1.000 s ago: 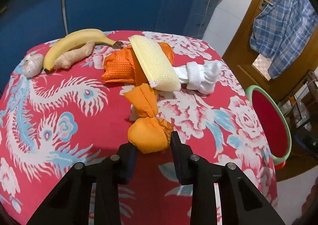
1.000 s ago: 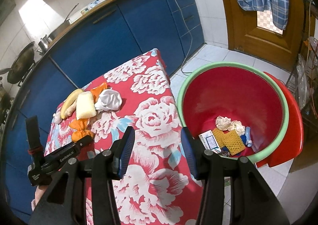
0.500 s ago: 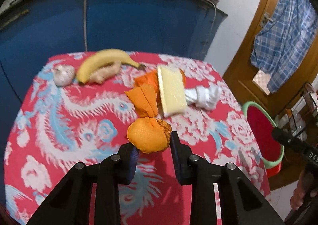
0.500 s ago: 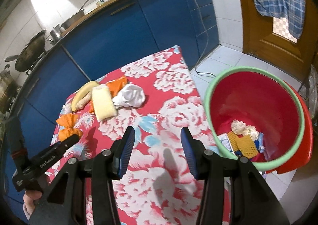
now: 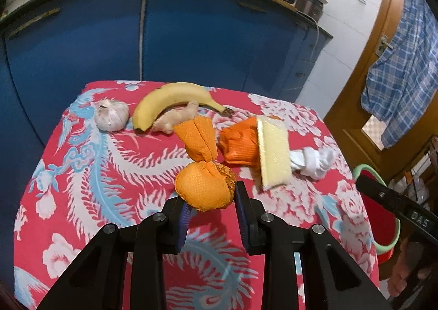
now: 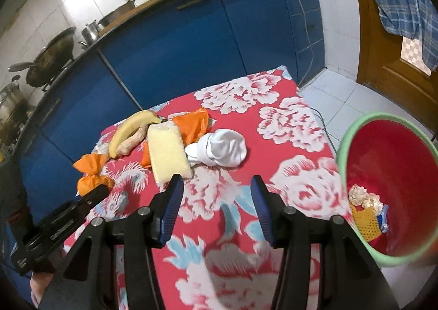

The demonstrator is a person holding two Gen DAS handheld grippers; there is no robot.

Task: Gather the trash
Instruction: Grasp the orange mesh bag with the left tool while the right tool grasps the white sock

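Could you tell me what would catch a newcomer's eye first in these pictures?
First, the knotted orange bag clamped in the left gripper above the red floral tablecloth. Next, the red bin beside the table, with scraps inside, and the banana at the table's far edge.

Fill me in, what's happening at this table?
A person is clearing trash with two handheld grippers. The left gripper is shut on a knotted orange cloth bundle. The right gripper is open and empty above the red floral tablecloth, near a white sock. The red bin with a green rim already holds scraps.
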